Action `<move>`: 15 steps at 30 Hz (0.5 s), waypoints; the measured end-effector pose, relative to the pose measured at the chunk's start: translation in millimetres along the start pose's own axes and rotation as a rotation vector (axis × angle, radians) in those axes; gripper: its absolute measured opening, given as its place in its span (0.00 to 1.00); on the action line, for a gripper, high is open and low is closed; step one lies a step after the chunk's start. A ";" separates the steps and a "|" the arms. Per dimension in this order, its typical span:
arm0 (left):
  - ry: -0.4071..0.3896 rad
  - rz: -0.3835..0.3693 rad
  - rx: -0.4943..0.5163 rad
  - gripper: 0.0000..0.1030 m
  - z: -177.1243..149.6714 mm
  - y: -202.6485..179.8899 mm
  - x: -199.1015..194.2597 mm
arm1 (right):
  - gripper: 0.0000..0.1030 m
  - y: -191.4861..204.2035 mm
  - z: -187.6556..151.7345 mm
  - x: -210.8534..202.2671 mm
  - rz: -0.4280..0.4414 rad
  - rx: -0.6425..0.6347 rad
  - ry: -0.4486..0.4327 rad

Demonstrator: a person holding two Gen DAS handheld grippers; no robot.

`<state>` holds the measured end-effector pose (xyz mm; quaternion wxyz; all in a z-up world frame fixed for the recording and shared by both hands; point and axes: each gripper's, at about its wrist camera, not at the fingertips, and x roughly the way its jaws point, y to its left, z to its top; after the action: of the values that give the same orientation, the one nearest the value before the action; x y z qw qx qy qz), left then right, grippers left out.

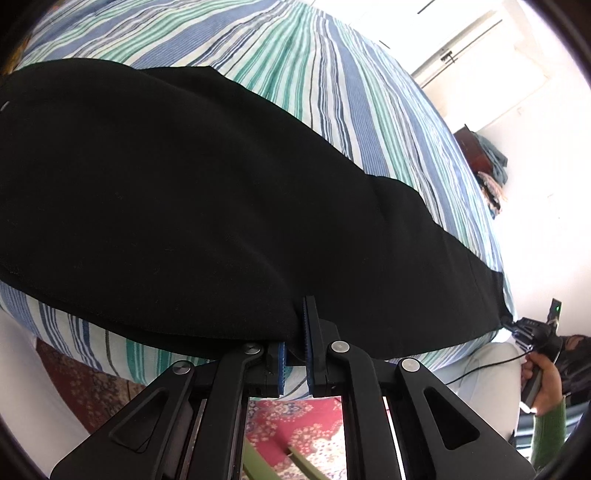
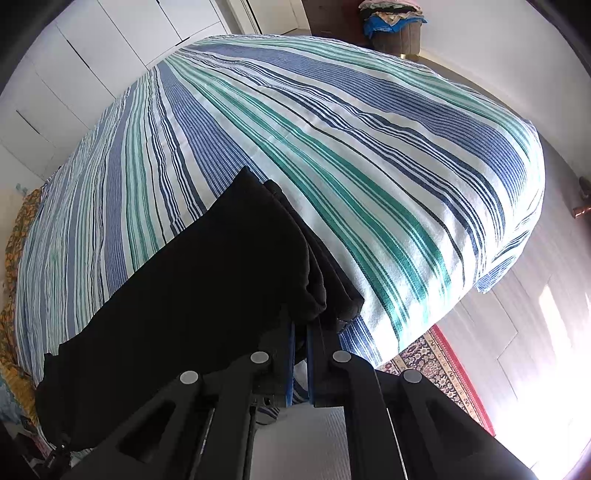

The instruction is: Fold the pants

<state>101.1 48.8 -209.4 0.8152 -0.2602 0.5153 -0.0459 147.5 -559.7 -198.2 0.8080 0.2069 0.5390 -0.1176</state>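
Black pants (image 1: 184, 192) lie stretched lengthwise along the near side of a striped bed (image 1: 295, 66). My left gripper (image 1: 295, 325) is shut on the near long edge of the pants, and the cloth drapes over its left finger. At the right edge of the left wrist view, my right gripper (image 1: 513, 321), held by a hand (image 1: 546, 384) in a green sleeve, pinches the far end of the pants. In the right wrist view the right gripper (image 2: 303, 325) is shut on a bunched end of the pants (image 2: 184, 314), which run off to the lower left over the bed's edge.
The striped cover (image 2: 369, 147) spreads wide beyond the pants. A red patterned rug (image 1: 295, 417) lies on the floor beside the bed, also seen as the rug (image 2: 443, 365). White cupboard doors (image 2: 92, 55) stand behind, and a basket of clothes (image 2: 395, 26) stands by the far wall.
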 end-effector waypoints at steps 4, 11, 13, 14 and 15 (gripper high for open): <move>0.005 0.011 0.007 0.13 -0.6 -1.3 -2.7 | 0.06 1.5 0.7 4.6 -0.006 -0.004 0.026; 0.033 0.091 0.023 0.53 -16.1 -8.1 -38.4 | 0.71 -0.6 -14.0 -25.6 -0.056 0.034 -0.073; -0.010 0.119 0.040 0.55 -20.7 -8.4 -61.3 | 0.72 6.5 -25.0 -50.1 -0.089 -0.008 -0.188; -0.045 0.133 0.050 0.58 -20.0 -8.5 -72.5 | 0.72 11.7 -29.9 -61.4 -0.111 -0.029 -0.240; -0.084 0.149 0.060 0.66 -16.5 -9.3 -82.5 | 0.72 17.4 -33.9 -71.8 -0.125 -0.044 -0.286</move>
<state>50.4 62.9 -143.2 0.8448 -0.1984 0.4968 0.0105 98.8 -531.0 -139.9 0.8721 0.1364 0.4325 -0.1840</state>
